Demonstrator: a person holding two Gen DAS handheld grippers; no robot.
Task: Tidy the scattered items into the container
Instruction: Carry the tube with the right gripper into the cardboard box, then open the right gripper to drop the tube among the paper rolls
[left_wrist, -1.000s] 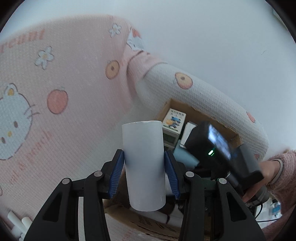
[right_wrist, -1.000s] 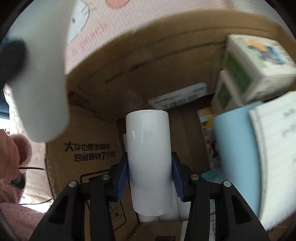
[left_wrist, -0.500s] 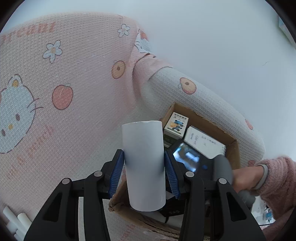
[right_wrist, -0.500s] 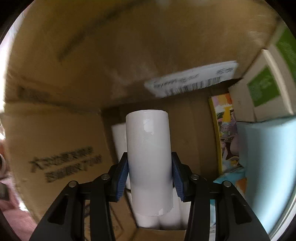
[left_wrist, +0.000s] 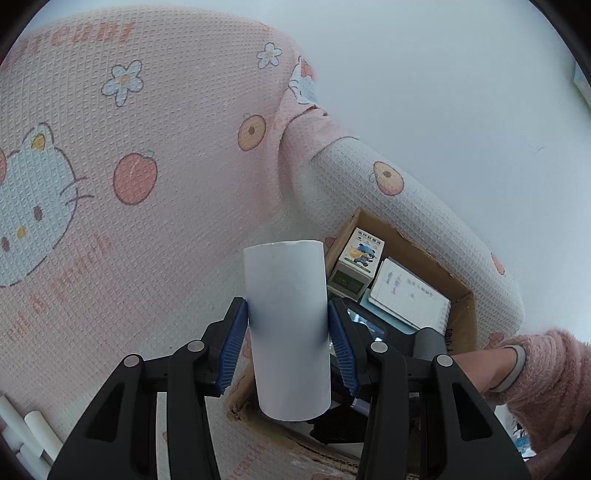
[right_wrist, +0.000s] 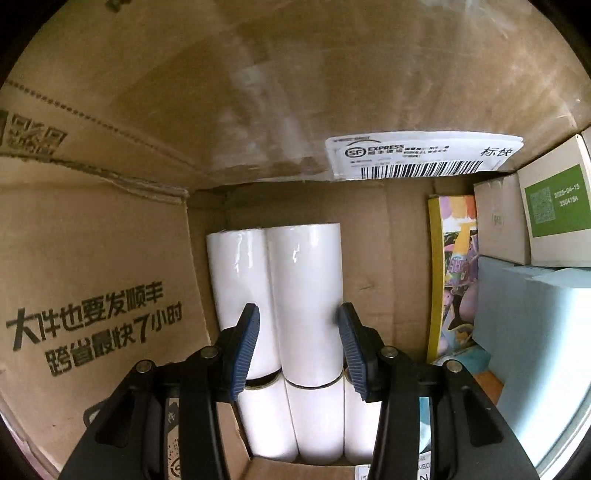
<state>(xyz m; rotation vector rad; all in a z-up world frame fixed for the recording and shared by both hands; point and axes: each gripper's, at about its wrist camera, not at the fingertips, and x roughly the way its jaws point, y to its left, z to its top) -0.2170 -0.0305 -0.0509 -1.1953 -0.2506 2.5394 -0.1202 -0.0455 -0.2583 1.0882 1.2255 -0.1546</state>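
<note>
Since a second ago, the right gripper has let go: its blue pads stand apart around a white roll lying inside the cardboard box. Farther off, the left gripper stays clamped on another roll above the box.

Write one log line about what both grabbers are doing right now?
left gripper: shut on white roll | right gripper: open, inside cardboard box

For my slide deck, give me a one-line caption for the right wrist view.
Right gripper, fingers open, releases a white roll beside other rolls inside the cardboard box.
</note>
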